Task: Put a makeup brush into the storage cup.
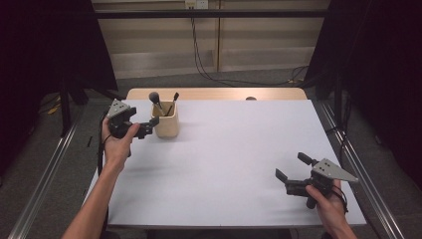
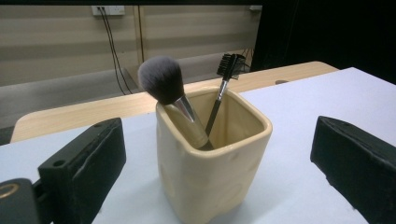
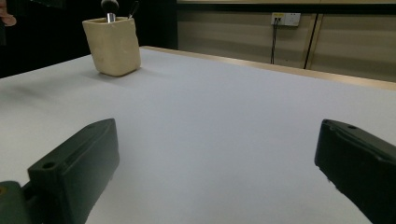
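A cream square cup (image 1: pixel 166 124) stands at the table's back left, holding a fluffy powder brush (image 1: pixel 155 97) and a thin comb-headed brush (image 1: pixel 174 98). My left gripper (image 1: pixel 151 127) is open right beside the cup's left side. In the left gripper view the cup (image 2: pixel 210 158) sits between the wide-apart jaws, touching neither, with the powder brush (image 2: pixel 161 79) and comb brush (image 2: pixel 229 65) leaning inside. My right gripper (image 1: pixel 290 165) is open near the front right with nothing between its jaws. From the right gripper (image 3: pixel 217 135) the cup (image 3: pixel 113 45) looks far off.
A white sheet covers the table (image 1: pixel 229 144), with a wooden strip (image 1: pixel 219 93) showing along the far edge. Dark curtains and metal floor rails flank both sides. Cables hang from a wall socket (image 1: pixel 195 4) behind.
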`<state>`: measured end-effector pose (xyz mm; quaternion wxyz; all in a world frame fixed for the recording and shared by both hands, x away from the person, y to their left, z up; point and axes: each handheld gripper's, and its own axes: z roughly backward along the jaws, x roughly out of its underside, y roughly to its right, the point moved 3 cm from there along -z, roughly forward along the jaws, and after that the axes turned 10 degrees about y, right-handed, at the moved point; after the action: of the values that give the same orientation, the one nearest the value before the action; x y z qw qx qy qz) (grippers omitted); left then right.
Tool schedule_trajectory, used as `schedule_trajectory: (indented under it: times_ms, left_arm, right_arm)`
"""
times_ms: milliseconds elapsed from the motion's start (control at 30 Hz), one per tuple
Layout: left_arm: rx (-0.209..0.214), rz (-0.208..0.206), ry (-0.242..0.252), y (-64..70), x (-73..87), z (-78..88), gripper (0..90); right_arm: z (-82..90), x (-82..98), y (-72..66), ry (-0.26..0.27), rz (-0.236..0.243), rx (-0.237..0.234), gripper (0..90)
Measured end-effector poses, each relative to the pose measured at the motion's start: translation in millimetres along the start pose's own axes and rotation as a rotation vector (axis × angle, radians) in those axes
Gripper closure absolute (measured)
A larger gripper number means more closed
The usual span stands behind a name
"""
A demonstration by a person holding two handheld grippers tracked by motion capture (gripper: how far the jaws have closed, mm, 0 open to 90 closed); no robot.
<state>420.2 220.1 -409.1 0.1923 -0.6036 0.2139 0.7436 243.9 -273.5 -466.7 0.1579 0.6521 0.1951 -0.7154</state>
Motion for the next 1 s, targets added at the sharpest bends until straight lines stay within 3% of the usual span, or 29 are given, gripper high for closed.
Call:
schedule_trajectory:
  times_ms: [433,667,800,1000]
  left_arm:
    - [0.032,-0.037,0.004,12.1,9.1,22.2,3.5]
    - [0.047,-0.028,-0.007,16.3,20.1,33.9,3.5]
    - [0.056,-0.070,-0.014,22.8,22.5,42.4,3.9]
    - [0.071,-0.043,-0.003,27.8,24.9,54.5,4.6]
  right_arm:
    - [1.1,0.0,0.1,-0.002,0.009,-0.006,0.0]
    - [1.0,0.1,0.0,-0.003,0.003,-0.004,0.0]
    - [1.1,-0.1,-0.4,-0.001,0.003,-0.005,0.0]
    - [0.8,0.2,-0.9,-0.005,0.002,-0.007,0.0]
